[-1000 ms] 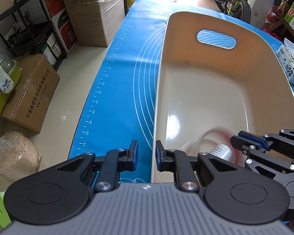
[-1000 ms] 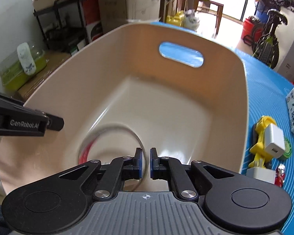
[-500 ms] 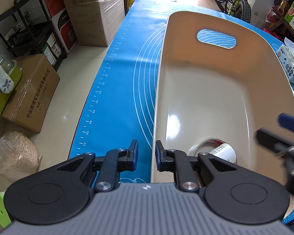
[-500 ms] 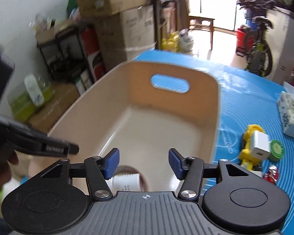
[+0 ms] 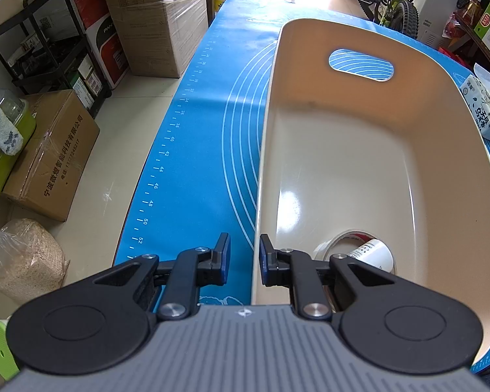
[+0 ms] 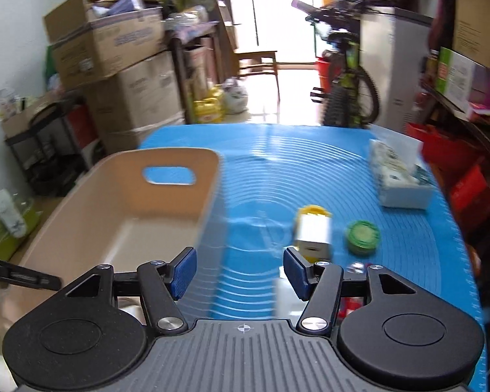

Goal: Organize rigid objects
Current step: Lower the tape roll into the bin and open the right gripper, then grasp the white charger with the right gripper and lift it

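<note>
On the worktop, a blue mat (image 5: 196, 150) printed with white rings and a ruler edge carries a glossy beige plastic bin (image 5: 441, 150), round-cornered, with an oval handle slot. Left gripper (image 5: 244, 259): jaws narrow, straddling the bin's thin near-left wall, contact unclear. A white cylindrical bottle (image 5: 372, 254) lies in the bin's near corner. Right gripper (image 6: 239, 271): jaws just opened wide, empty, over the mat. Beyond it, blurred: yellow-and-white blocky item (image 6: 313, 233), green round lid (image 6: 362, 236), tissue pack (image 6: 398, 176).
</note>
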Demonstrator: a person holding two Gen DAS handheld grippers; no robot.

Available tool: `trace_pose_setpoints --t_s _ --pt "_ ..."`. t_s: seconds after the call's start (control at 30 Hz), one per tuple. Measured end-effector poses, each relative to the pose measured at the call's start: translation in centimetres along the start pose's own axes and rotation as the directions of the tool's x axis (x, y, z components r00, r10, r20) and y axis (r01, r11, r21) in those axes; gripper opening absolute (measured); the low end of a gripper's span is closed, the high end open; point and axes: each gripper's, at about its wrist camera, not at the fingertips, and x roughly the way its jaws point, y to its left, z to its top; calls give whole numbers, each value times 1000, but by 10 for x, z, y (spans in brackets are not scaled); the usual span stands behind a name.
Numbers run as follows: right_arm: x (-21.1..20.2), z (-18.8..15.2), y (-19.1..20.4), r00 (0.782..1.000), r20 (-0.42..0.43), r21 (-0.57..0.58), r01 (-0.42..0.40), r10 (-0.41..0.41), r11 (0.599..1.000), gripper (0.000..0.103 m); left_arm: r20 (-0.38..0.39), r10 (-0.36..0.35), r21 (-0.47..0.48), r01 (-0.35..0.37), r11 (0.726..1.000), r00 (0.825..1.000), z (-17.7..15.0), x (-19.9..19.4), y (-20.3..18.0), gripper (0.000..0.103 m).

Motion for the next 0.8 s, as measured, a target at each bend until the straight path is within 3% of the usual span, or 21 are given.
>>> trace_pose_setpoints --t_s 0.4,0.8 --pt "49 -34 -23 992 -79 -9 96 -96 995 70 -1 2 3 -2 1000 1000 0 0 0 20" --pt "75 -43 -14 986 -69 -79 145 -150 986 70 -3 5 5 -5 1000 1000 0 1 0 20"
